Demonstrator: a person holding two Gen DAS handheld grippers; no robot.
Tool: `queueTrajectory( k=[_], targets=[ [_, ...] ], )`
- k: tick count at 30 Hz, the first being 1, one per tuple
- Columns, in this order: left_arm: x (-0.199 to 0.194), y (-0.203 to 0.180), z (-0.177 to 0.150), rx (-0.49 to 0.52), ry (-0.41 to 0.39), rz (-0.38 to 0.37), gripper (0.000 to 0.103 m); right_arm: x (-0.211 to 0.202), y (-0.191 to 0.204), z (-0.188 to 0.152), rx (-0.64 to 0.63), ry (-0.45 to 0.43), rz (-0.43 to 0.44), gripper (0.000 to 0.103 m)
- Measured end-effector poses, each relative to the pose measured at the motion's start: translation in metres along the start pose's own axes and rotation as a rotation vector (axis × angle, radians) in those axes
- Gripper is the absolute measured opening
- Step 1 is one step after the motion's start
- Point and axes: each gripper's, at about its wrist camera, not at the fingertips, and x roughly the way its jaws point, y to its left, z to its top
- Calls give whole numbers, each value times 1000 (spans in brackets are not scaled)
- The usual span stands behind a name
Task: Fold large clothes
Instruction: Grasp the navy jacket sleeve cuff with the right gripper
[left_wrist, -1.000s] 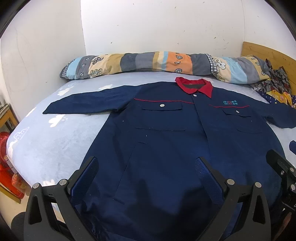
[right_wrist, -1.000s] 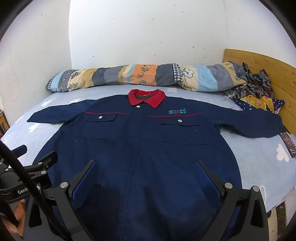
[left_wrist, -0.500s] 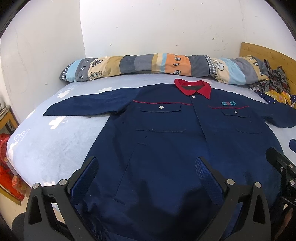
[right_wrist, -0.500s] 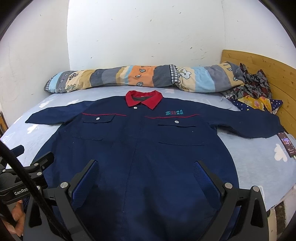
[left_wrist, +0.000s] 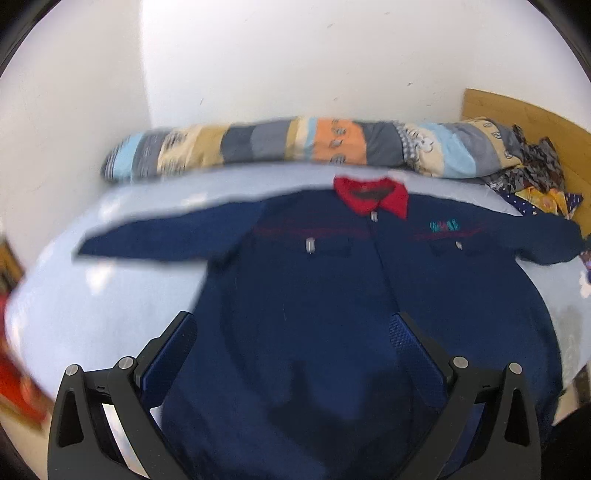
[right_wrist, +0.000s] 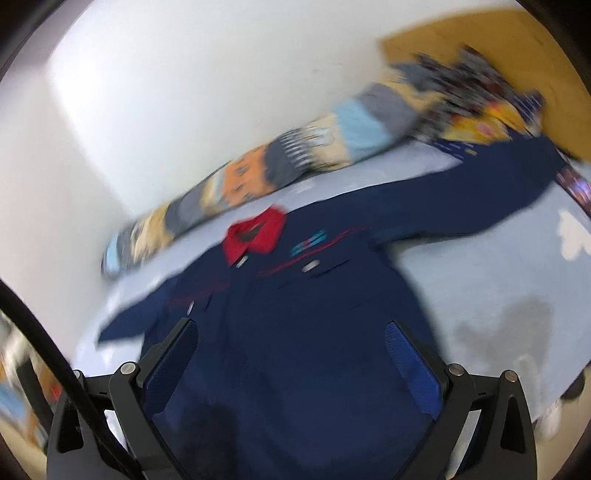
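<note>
A large navy work jacket (left_wrist: 314, 295) with a red collar (left_wrist: 371, 194) lies spread flat, front up, on a pale blue bed (left_wrist: 110, 302), both sleeves stretched out. It also shows in the right wrist view (right_wrist: 314, 314), tilted and blurred. My left gripper (left_wrist: 293, 332) is open and empty, above the jacket's lower part. My right gripper (right_wrist: 291, 336) is open and empty, above the jacket's lower part.
A long patchwork bolster (left_wrist: 295, 144) lies along the white wall behind the jacket. Crumpled patterned clothes (left_wrist: 532, 173) sit at the far right by a wooden headboard (left_wrist: 524, 118). A phone-like object (right_wrist: 576, 188) lies near the right sleeve's end. Something red (left_wrist: 14, 380) is beside the bed's left edge.
Both views are now motion-blurred. The right gripper has rolled, so its view tilts with the right side raised. The left gripper has pulled up and back a little. Both stay open.
</note>
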Motion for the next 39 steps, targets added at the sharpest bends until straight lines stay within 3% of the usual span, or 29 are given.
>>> queueTrajectory(
  k=[3, 6, 10, 11, 15, 20, 25, 28, 33, 37, 39],
  targets=[
    [22, 10, 48, -3, -3, -12, 103, -10, -65, 42, 132, -13, -18, 103],
    [61, 28, 79, -74, 16, -3, 103, -21, -150, 84, 286, -66, -24, 97],
    [100, 41, 77, -97, 88, 24, 103, -27, -244, 124, 448, -124, -89, 88],
    [107, 42, 77, -99, 112, 18, 103, -23, -270, 136, 480, -122, -96, 82],
    [121, 35, 81, -78, 107, 9, 103, -6, -320, 163, 505, -127, -158, 70],
    [143, 3, 87, -77, 162, -129, 103, 29, -359, 179, 533, -119, -265, 58],
    [158, -63, 108, 1, 179, -191, 103, 53, -369, 177, 517, -104, -386, 58],
    [164, -95, 116, 18, 191, -231, 103, 66, -377, 181, 514, -95, -405, 57],
    [172, -125, 112, 87, 175, -225, 103, 83, -379, 191, 453, -100, -407, 49],
    [180, -129, 112, 66, 192, -226, 103, 88, -381, 192, 457, -140, -360, 9],
    [180, -128, 112, 62, 189, -227, 103, 81, -371, 193, 428, -187, -352, 6]
  ],
)
